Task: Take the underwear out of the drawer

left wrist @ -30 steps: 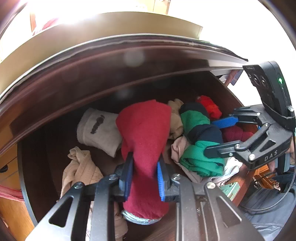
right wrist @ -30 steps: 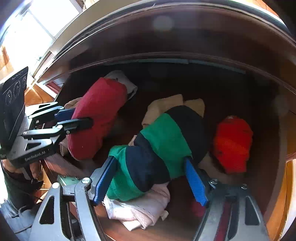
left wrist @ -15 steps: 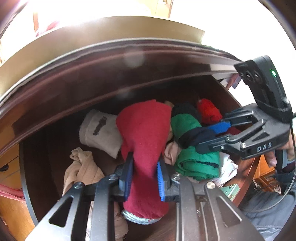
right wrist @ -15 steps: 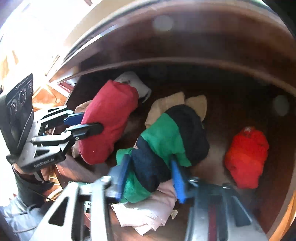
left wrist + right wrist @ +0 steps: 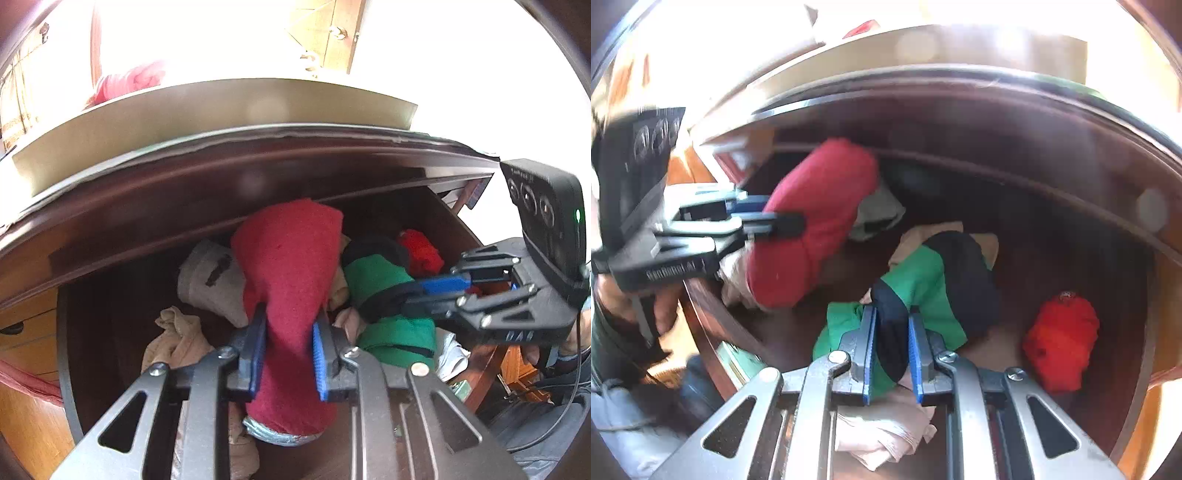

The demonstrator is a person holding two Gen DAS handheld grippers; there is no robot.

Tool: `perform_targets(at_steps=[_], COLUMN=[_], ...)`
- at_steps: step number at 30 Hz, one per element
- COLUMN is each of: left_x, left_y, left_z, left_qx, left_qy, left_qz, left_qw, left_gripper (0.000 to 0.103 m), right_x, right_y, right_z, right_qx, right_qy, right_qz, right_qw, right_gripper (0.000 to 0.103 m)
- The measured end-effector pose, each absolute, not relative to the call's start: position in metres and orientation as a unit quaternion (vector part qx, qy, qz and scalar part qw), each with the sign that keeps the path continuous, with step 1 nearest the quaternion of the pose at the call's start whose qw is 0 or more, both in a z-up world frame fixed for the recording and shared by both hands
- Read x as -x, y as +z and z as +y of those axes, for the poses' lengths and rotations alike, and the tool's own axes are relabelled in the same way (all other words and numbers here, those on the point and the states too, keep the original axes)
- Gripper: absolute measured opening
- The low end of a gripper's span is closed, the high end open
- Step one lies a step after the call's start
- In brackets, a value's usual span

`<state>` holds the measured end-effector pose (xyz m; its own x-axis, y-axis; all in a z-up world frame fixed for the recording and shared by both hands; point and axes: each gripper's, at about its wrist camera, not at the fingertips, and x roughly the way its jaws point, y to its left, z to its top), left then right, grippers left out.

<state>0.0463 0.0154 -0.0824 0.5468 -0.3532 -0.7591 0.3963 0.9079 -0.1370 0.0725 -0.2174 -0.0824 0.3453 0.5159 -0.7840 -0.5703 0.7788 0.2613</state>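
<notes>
- Since a second ago the right gripper [image 5: 890, 350] has closed its jaws from wide apart around the green and navy garment [image 5: 923, 280] to pinched tight on its navy band; the red garment [image 5: 291, 280] sits a little higher against the cabinet edge than before.
- The left gripper [image 5: 286, 354] is clamped on the red garment at its narrowed middle, the blue pads pressing in on both sides.
- The red garment's lower end, with a grey-blue band, hangs below the jaws and hides what lies under it; its top covers part of the drawer [image 5: 85, 332] back wall.
- The green and navy garment still lies in the drawer, on a pale pink cloth [image 5: 882, 432] whose near edge is tucked under the right gripper's frame.
- An orange-red bundle [image 5: 1060, 339] lies apart to the right on the drawer floor; in the left wrist view it is half hidden behind the green garment.
- A grey folded piece [image 5: 210, 277] with a dark mark and a beige crumpled cloth [image 5: 177, 339] lie left of the red garment, both partly covered.
- The left gripper's side appears blurred in the right wrist view; the hand holding it is hard to make out.
- Bright window glare washes out everything above the cabinet top.
</notes>
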Motion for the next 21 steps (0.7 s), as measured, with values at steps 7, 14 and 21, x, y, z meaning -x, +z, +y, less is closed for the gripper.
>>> perform_targets(at_steps=[7, 14, 21], left_x=[-0.045, -0.049, -0.048], left_y=[-0.082, -0.084, -0.085], left_z=[0.015, 0.009, 0.006], left_qx=[-0.026, -0.028, -0.031], left_qy=[-0.217, -0.219, -0.217], left_qz=[0.429, 0.434, 0.432], left_qw=[0.876, 0.874, 0.875], left_gripper=[0.020, 0.020, 0.020], right_x=[-0.086, -0.097, -0.116], right_y=[-0.090, -0.105, -0.118], right_z=[-0.237, -0.219, -0.222], right_qx=[-0.057, -0.043, -0.106], right_qy=[0.302, 0.286, 0.287], right_qz=[0.528, 0.581, 0.604], right_qw=[0.792, 0.761, 0.736], right_gripper=[0.082, 0.082, 0.082])
